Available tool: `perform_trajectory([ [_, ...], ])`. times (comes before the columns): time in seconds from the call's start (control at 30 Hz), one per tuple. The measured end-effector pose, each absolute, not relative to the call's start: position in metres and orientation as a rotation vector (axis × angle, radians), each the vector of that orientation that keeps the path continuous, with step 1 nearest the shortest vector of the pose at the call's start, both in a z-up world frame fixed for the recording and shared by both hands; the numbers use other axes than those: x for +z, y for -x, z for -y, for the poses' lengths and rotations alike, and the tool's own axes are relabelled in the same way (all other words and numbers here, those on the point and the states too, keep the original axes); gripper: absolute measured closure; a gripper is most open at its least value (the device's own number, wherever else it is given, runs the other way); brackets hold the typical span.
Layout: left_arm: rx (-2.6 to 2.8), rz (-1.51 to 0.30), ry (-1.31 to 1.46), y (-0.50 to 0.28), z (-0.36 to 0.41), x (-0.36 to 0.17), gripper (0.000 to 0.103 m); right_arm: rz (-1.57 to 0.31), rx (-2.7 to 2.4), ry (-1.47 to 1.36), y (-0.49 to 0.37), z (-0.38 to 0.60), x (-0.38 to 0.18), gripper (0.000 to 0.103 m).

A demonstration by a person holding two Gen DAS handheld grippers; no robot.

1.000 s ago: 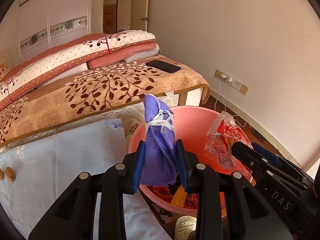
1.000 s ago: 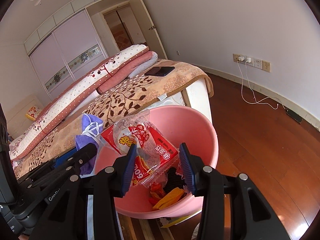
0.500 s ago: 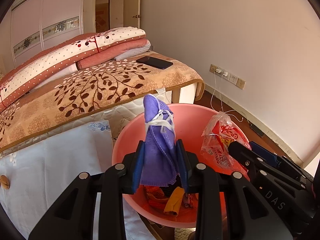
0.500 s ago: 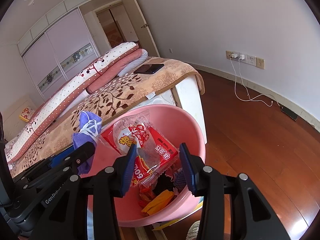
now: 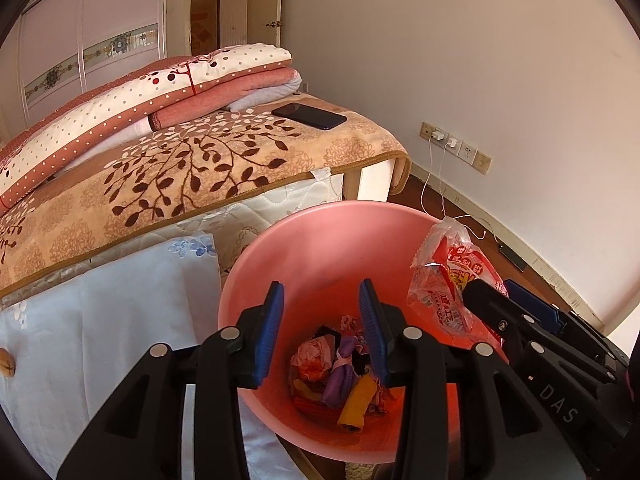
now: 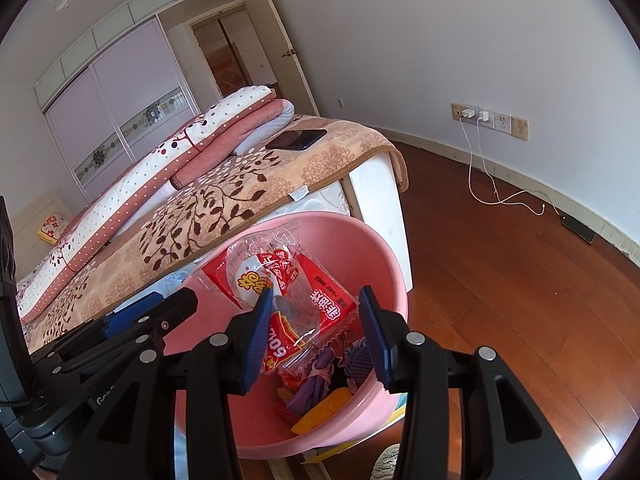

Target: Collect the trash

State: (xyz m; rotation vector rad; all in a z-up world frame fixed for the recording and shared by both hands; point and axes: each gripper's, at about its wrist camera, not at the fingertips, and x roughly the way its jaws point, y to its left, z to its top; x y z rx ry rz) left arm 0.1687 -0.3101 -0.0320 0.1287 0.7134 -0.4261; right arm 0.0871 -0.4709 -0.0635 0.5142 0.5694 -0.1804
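Observation:
A pink bin [image 5: 320, 248] stands on the floor beside the bed; it also shows in the right wrist view [image 6: 372, 252]. My left gripper [image 5: 320, 320] is open and empty above it. A purple cloth bundle [image 5: 340, 376] lies among several scraps at the bin's bottom, also seen in the right wrist view [image 6: 316, 380]. My right gripper [image 6: 316, 320] is over the bin with its jaws apart. A red and clear snack wrapper [image 6: 288, 292] sits between them against the left pad; a grip on it is unclear. The wrapper also shows in the left wrist view [image 5: 452, 276].
The bed [image 5: 200, 168] with folded quilts and a black phone [image 5: 308, 116] is left of the bin. A white sheet [image 5: 100, 312] hangs at its side. Wall sockets with white cables [image 6: 480, 152] are at the right. The wooden floor [image 6: 500, 280] extends right.
My left gripper opened and the purple cloth bundle dropped from it into the bin. Both grippers moved closer over the bin. The wrapper stays between the right jaws.

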Motion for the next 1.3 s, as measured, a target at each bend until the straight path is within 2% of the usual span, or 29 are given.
perform_trajectory([
  [0.23, -0.433, -0.706, -0.111, -0.168, 0.307, -0.028, 0.063, -0.561, -0.194, -0.515, -0.087, 0.474, -0.062, 0.059],
  [0.73, -0.454, -0.701, -0.09, -0.164, 0.303, -0.025, 0.063, -0.562, -0.205, -0.51, -0.086, 0.474, -0.061, 0.049],
  [1.3, -0.453, -0.687, -0.056, -0.155, 0.294, -0.013, 0.062, -0.554, -0.184, -0.483, -0.076, 0.468, -0.053, 0.048],
])
